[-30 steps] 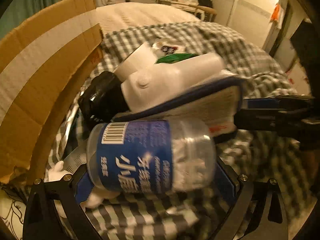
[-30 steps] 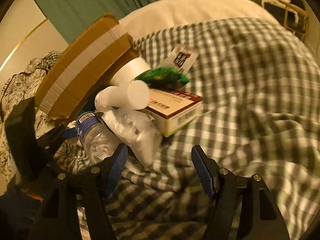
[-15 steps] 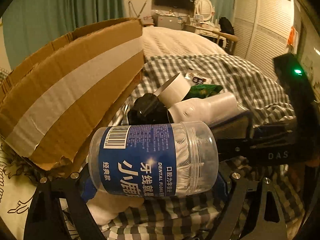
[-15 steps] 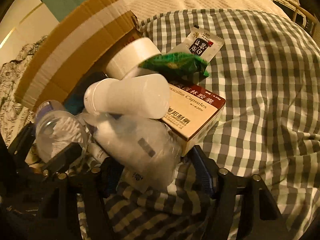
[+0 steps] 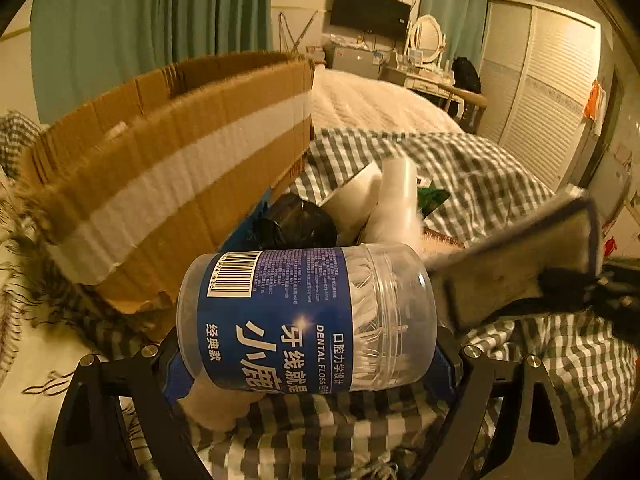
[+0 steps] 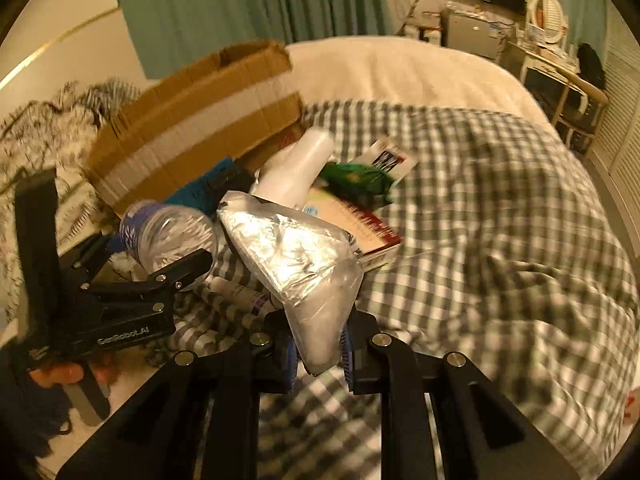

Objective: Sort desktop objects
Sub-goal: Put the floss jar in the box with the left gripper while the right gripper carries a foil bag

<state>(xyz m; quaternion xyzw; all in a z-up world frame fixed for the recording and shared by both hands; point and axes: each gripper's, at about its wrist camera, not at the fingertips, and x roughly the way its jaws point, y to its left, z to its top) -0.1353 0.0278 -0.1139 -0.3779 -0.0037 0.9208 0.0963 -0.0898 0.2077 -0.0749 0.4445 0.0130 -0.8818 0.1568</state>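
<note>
Closest to me, my left claw (image 5: 308,356) is spread wide and clamped on the dental floss jar (image 5: 304,320), pads on its two ends, so the jar lies sideways across the fingers with the blue label and barcode facing the camera. It's held up off the checked blanket (image 5: 500,168).

My right claw (image 6: 318,354) is closing, with the narrow bottom end of a clear plastic bag (image 6: 296,260) pinched between the blue pads (image 6: 347,354). The bag fans out upward from the fingers, crinkly and shiny. From the right wrist view I can also see the left gripper off to the side with a hand (image 6: 60,372) on its handle, jar still in it.

Just past both claws is the rest of the pile on the bed: a white bottle (image 6: 298,170) lying tilted, a red and white medicine box (image 6: 360,228) underneath it, a green wrapper (image 6: 358,180) beside that, and a small printed sachet (image 6: 390,160) a bit further out. There's something black (image 5: 296,224) tucked against the cardboard too; can't tell what it is.

Behind the pile stands the cardboard box (image 5: 168,168) with a white tape stripe along its side, top open.

Further back: a cream quilt (image 6: 400,68), teal curtains (image 5: 140,28), a wall TV (image 5: 370,12) and louvred wardrobe doors (image 5: 540,92).
</note>
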